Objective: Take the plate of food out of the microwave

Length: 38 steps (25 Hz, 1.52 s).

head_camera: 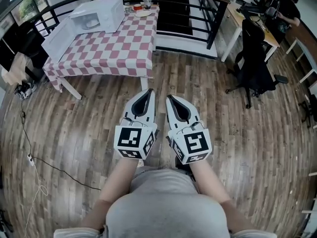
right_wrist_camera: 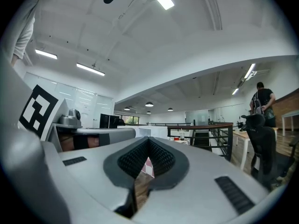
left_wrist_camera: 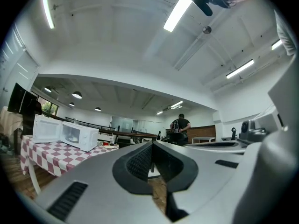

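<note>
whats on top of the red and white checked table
A white microwave oven, a second white box-shaped appliance, a small white plate and a small red item stand on the checked tablecloth. The cloth covers the tabletop; the appliances' insides cannot be made out.

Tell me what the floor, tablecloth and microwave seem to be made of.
Floor: wood or wood-look planks with a matte finish; grain and plank seams show.
Tablecloth: probably fabric, possibly vinyl, in red-and-white checks; its edge hangs limp.
Microwave: smooth white casing, painted metal or plastic, which one the look leaves open; the door window looks glassy.
</note>
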### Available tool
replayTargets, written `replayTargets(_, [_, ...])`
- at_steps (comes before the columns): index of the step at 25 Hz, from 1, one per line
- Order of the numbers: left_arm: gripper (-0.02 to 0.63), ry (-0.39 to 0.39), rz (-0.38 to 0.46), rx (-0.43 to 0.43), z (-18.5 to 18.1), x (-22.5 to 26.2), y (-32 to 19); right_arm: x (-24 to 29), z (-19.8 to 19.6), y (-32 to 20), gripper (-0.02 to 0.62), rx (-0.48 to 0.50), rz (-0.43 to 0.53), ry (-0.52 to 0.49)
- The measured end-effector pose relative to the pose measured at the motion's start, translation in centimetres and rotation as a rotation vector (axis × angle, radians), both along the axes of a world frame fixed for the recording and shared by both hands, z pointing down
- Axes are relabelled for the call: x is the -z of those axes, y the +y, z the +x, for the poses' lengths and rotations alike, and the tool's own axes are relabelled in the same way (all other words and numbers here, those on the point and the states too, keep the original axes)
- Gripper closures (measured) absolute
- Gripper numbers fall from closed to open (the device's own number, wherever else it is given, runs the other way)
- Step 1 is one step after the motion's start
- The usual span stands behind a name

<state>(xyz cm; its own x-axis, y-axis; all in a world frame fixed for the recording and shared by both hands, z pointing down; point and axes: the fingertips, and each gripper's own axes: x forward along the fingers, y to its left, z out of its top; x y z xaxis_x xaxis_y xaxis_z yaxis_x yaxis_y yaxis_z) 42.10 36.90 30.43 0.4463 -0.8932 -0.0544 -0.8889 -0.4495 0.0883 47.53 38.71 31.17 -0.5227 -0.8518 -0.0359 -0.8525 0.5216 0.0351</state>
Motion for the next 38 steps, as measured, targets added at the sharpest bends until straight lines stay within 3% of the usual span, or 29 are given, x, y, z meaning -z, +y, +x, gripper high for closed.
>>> replayTargets(21, [0.605,-0.011,-0.020,0.021,-14.7,-0.7,-5.0,-0.4,-13.8,-5.8,0.569,-0.002,-0.018,-0.038])
replayTargets(38, [0.606,0.010,-0.029,0.136,-22.8,-0.8,-8.4,-1.4,-21.5,-9.1,0.569,0.103,-0.050,-0.021])
